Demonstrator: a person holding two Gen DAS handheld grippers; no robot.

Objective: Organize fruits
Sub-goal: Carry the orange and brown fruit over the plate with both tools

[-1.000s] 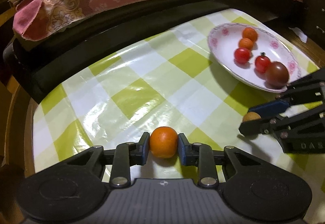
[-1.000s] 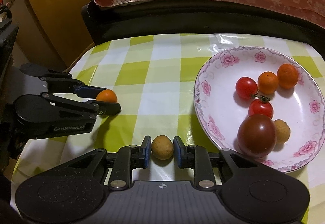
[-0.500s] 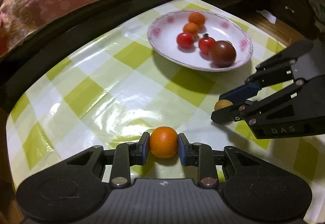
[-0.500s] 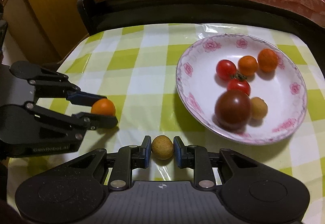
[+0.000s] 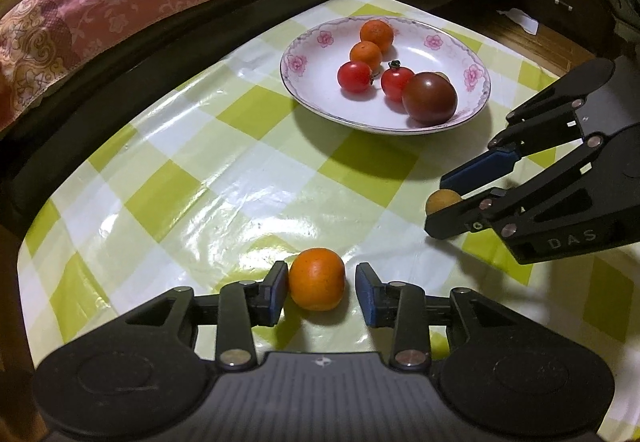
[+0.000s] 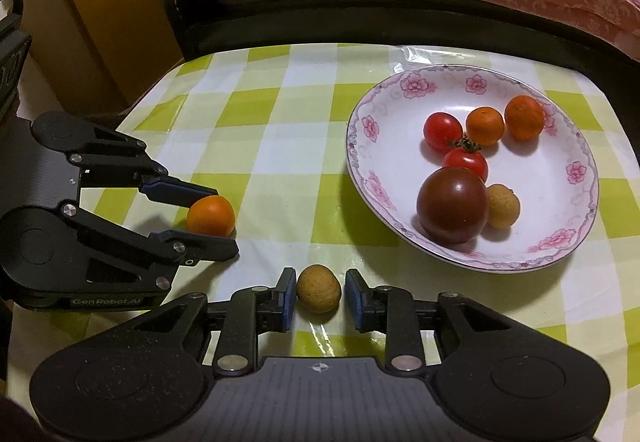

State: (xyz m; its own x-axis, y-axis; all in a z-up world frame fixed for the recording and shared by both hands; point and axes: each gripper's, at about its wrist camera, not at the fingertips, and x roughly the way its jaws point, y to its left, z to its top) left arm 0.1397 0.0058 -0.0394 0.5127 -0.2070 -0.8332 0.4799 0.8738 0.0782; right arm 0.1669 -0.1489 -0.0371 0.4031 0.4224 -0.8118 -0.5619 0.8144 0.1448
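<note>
The left gripper (image 5: pixel 322 284) stands slightly open around the orange (image 5: pixel 317 278) on the table (image 5: pixel 208 177). The right gripper (image 6: pixel 320 292), likewise parted, brackets the longan (image 6: pixel 319 288). Both fruits look light, round (roll-prone); best gripped across the middle. The plate (image 6: pixel 368 161) lies rightmost.

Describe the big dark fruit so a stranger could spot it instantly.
Find the white flowered plate on the green-checked tablecloth. At its near edge sits the dark tomato, beside a small tan fruit. It is the largest fruit there and maroon-brown, not bright red or orange.
</note>
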